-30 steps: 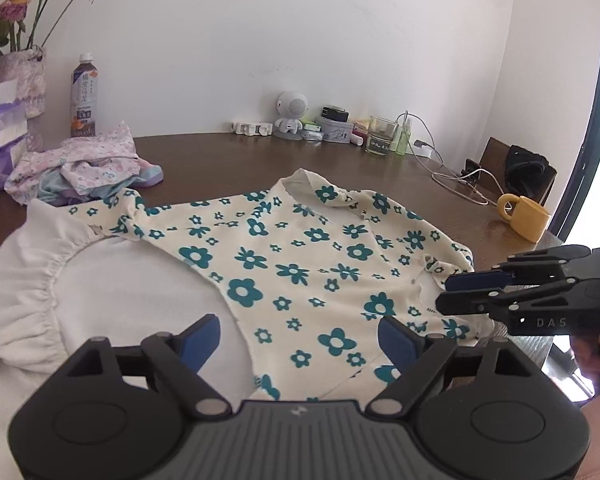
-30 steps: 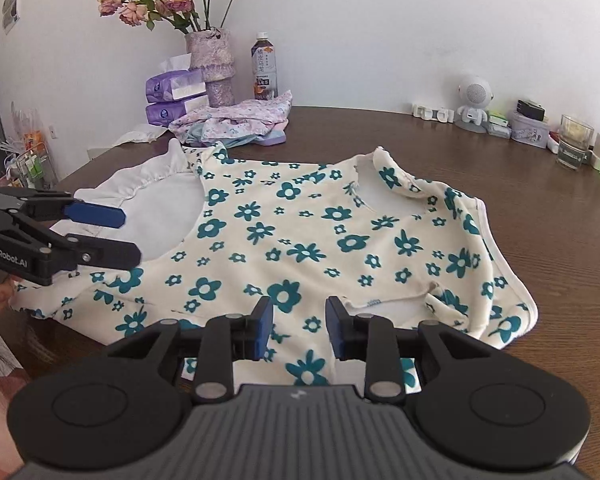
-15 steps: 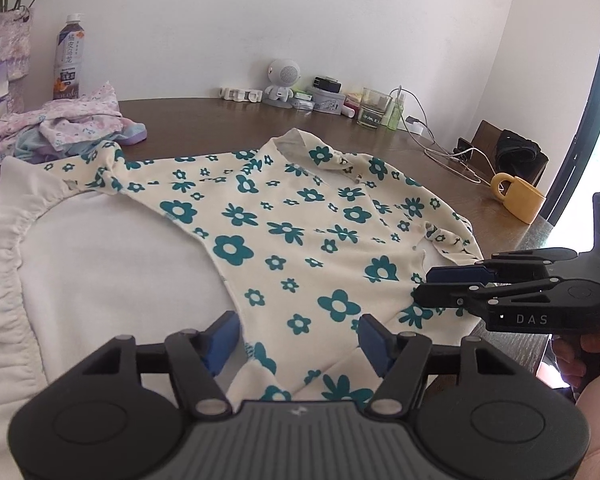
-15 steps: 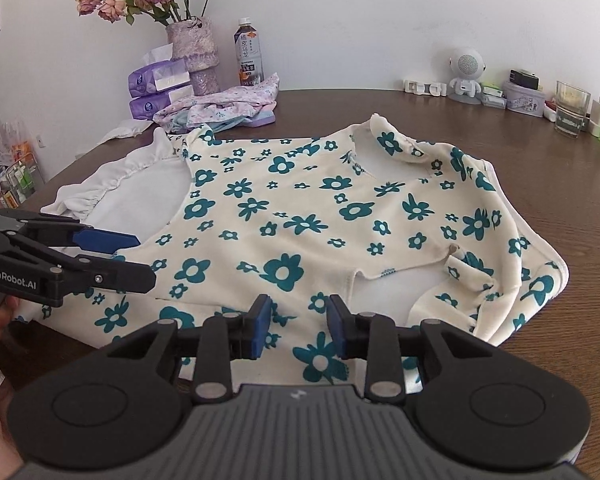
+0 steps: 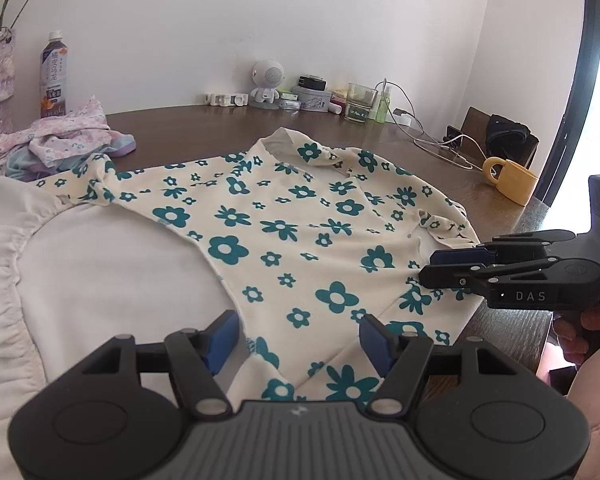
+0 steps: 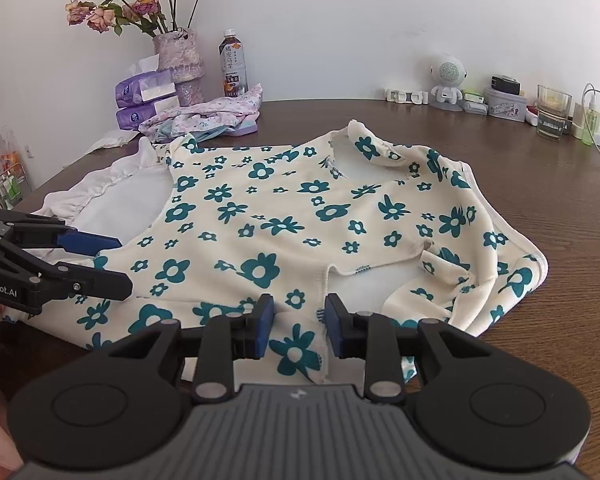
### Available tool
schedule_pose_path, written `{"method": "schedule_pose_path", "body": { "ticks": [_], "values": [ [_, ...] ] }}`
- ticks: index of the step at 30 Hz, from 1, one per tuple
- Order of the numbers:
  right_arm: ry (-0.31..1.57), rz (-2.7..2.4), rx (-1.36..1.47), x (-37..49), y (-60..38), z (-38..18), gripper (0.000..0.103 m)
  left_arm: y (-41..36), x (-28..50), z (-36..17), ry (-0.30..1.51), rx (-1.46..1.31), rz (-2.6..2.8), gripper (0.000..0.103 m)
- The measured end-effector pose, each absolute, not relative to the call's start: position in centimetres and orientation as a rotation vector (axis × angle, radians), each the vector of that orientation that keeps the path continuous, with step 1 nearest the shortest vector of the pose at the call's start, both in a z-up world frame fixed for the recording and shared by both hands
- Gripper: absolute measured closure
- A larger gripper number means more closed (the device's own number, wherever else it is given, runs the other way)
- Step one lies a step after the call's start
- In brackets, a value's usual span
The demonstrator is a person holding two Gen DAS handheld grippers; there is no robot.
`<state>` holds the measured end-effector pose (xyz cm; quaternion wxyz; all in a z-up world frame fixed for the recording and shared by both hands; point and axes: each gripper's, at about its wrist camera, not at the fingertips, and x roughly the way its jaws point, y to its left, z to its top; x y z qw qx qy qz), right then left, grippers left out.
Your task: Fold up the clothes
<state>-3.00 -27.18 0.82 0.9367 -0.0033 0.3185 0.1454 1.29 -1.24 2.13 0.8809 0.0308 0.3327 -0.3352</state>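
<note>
A cream top with teal flowers [image 5: 284, 232] [image 6: 284, 224] lies spread on the brown table [image 6: 440, 128], partly over a white ruffled garment [image 5: 84, 280] [image 6: 120, 208]. My left gripper [image 5: 298, 340] [image 6: 124, 262] is open and low over the top's near hem, its blue pads on either side of the edge and not pressing on it. My right gripper [image 6: 298, 330] [image 5: 440, 266] is at the hem further right. Its pads stand a little apart, with a flap of the flowered cloth lying between them and not pinched. A hand holds its handle at the right edge of the left wrist view.
A pile of pastel clothes [image 5: 60, 148] [image 6: 208, 120] sits at the back left, beside a drink bottle [image 6: 233, 64], a vase of roses [image 6: 180, 68] and tissue packs [image 6: 144, 100]. A yellow mug [image 5: 512, 184], cables, a glass [image 6: 554, 112] and a small robot figure [image 6: 446, 80] stand along the far side.
The left jaws have narrowed and now straddle the near hem. Both grippers have come lower and closer to the flowered top, and the right pads now have the hem flap between them.
</note>
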Motion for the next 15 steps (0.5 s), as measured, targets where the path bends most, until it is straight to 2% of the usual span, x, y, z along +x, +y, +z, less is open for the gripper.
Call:
{"method": "schedule_pose_path", "body": {
  "ticks": [5, 13, 15],
  "values": [
    [0.641, 0.317, -0.056, -3.3, -25.9, 0.6, 0.046, -1.2, 1.2, 2.1, 0.692, 0.062, -0.699, 0.037],
    [0.648, 0.323, 0.024, -3.5, -26.6, 0.9, 0.044, -1.0, 1.4, 2.1, 0.695, 0.041, -0.700, 0.035],
    [0.629, 0.318, 0.055, -3.7, -26.9, 1.4, 0.045, -1.0, 1.5, 2.2, 0.701, 0.035, -0.704, 0.032]
  ]
}}
